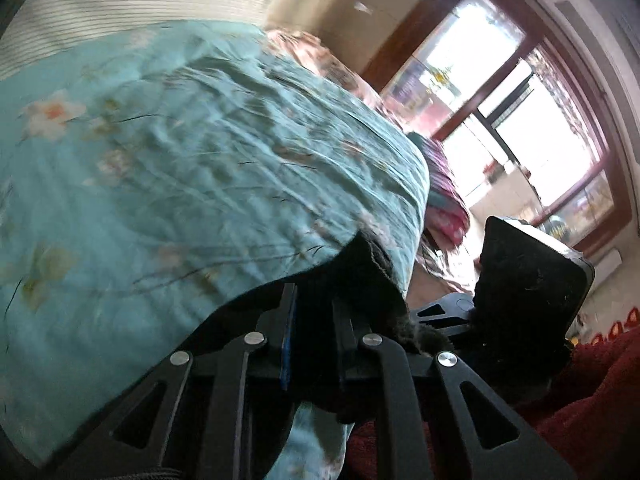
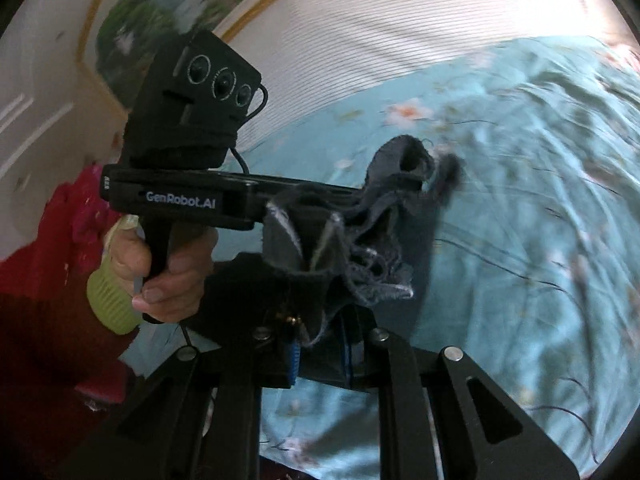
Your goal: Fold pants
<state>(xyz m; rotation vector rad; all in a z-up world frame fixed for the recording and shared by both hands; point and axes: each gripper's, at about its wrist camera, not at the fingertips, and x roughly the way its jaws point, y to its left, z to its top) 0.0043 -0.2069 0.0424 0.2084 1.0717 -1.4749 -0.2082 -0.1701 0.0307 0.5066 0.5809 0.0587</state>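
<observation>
Gripping pants [image 2: 372,216]; left hand-held gripper [image 1: 314,320] clamps hem | right hand-held gripper [image 2: 320,320] likewise; above bedspread [image 2: 520,200]

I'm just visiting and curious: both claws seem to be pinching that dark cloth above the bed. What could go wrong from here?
The right gripper pinches only a frayed edge of the dark pants, so threads could tear or slip free. The left gripper sits very close by, so the two could bump. The pictures are blurred, suggesting quick motion, and the pants might drop onto the floral bedspread.

Overexposed daylight floods through the window [image 1: 516,120]; both fisheye views are motion-blurred, edges warped.
</observation>
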